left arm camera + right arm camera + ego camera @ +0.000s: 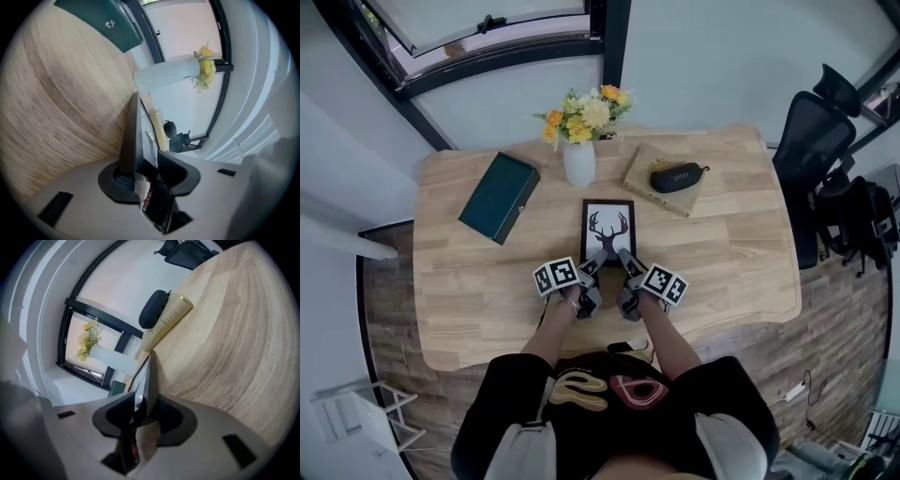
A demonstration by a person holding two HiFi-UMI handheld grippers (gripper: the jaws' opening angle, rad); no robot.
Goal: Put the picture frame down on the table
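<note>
Forearms side by side; left tool point(594, 262), right tool point(628, 260) tilted down, each clamping picture frame point(608, 225) near edge.

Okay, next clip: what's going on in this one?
A person at a wooden table holds a picture frame with a deer print by its near edge, one corner in the left tongs and the other in the right tongs. Both tongs are clamped on it. The frame is low over the table, between a white vase of flowers and the person; whether it already rests on the wood is unclear. A green box and a dark case lie untouched.
</note>
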